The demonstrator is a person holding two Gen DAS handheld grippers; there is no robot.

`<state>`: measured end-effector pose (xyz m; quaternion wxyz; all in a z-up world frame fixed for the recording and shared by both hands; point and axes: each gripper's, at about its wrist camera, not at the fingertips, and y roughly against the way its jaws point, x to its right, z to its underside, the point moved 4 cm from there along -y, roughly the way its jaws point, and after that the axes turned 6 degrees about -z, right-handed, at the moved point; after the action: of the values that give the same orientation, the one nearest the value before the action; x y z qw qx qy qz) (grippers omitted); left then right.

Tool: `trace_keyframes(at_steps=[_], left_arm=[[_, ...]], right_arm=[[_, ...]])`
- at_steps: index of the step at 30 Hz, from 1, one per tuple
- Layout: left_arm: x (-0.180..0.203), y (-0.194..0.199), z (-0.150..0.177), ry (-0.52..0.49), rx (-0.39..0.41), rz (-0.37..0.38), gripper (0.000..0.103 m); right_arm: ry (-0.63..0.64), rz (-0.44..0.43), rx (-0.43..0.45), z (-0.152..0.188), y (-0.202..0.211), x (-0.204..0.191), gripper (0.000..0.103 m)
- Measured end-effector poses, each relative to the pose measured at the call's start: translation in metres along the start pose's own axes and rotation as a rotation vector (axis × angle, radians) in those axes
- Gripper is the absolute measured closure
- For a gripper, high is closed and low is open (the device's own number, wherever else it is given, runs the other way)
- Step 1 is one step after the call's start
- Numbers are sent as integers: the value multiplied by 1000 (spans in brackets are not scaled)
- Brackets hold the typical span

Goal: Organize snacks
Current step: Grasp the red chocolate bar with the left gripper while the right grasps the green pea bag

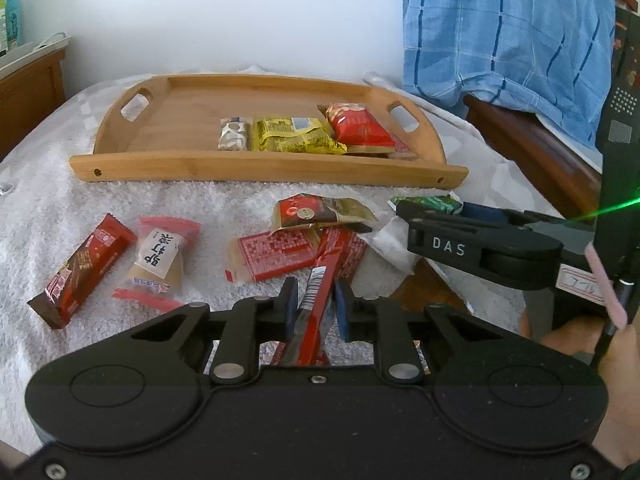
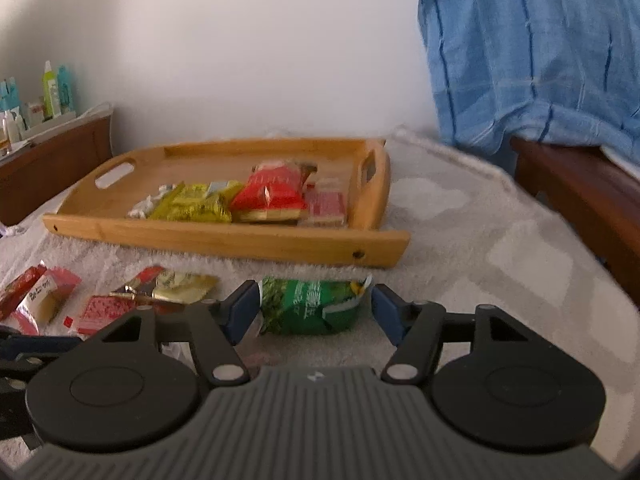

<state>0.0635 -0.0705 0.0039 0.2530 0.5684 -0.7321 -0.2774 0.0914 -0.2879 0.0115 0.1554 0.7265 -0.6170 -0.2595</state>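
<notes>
Our left gripper (image 1: 316, 300) pinches a long red stick pack (image 1: 316, 300) near its barcode end, above the loose snacks on the towel (image 1: 200, 204). We should lift it straight, so the pile stays put, then lay it in the tray (image 1: 256, 168). Our right gripper (image 2: 316, 308) stands wide around a crinkly green packet (image 2: 310, 306), not yet closed.

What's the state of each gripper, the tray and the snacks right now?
Left gripper: fingers either side of a red stick pack, contact unclear.
Right gripper: open around a green packet, not touching.
Wooden tray: on the towel, partly filled along its right side.
Yellow packet: lying in tray.
Red bag: lying in tray.
Chocolate bar: loose on the towel, sealed.
</notes>
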Motion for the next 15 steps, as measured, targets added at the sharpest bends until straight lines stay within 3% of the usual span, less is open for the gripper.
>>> trace_keyframes(at_steps=[4,11,13,15], left_arm=[[-1,7,-2,15,8,-7,88],[-5,20,-11,49,35,0,89],[-3,19,-10,27,26,4,89],[-2,11,-5,17,-10,-3,89]], right_arm=[[1,10,11,-1,3,-1,49],[-33,34,79,-7,23,7,52],[-48,49,92,-8,28,12,67],[-65,62,91,-9,29,17,67]])
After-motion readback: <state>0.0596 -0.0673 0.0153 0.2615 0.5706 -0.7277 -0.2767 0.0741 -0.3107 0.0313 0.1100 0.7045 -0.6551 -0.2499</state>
